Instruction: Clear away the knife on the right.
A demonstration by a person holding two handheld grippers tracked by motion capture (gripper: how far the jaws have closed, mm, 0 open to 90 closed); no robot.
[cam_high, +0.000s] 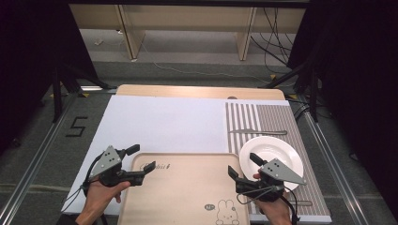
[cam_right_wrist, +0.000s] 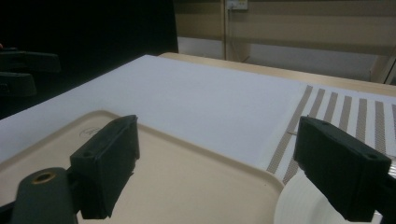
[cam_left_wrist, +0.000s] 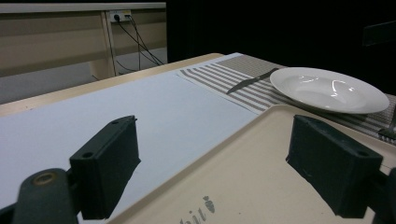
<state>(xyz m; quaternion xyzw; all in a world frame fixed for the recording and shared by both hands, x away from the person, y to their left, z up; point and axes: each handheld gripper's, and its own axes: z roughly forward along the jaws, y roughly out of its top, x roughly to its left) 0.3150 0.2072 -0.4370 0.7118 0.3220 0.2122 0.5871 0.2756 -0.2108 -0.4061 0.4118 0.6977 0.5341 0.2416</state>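
Left gripper [cam_high: 140, 161]: held at seven o'clock on the table, jaws wide apart, gripping nothing, straddling the near-left corner of the tray [cam_high: 187, 187]. Right gripper [cam_high: 243, 166]: at five o'clock, jaws likewise wide and empty, one over the tray's right rim, the other over the plate [cam_high: 277, 150]. Tray: beige, rabbit print, near centre. Plate: white, empty, at four o'clock, on the striped mat [cam_high: 270, 117]. Knife [cam_high: 257, 132]: on the mat beyond the plate. White sheet [cam_high: 164, 122]: beneath, toward twelve o'clock.

One beige tray [cam_high: 183, 187]. One white plate [cam_high: 277, 152]. One striped placemat [cam_high: 272, 117]. One knife [cam_high: 258, 132] on mat; possibly second utensil [cam_high: 300, 203] at mat's near edge, too blurred. Two grippers: left gripper [cam_high: 141, 159], right gripper [cam_high: 243, 165].
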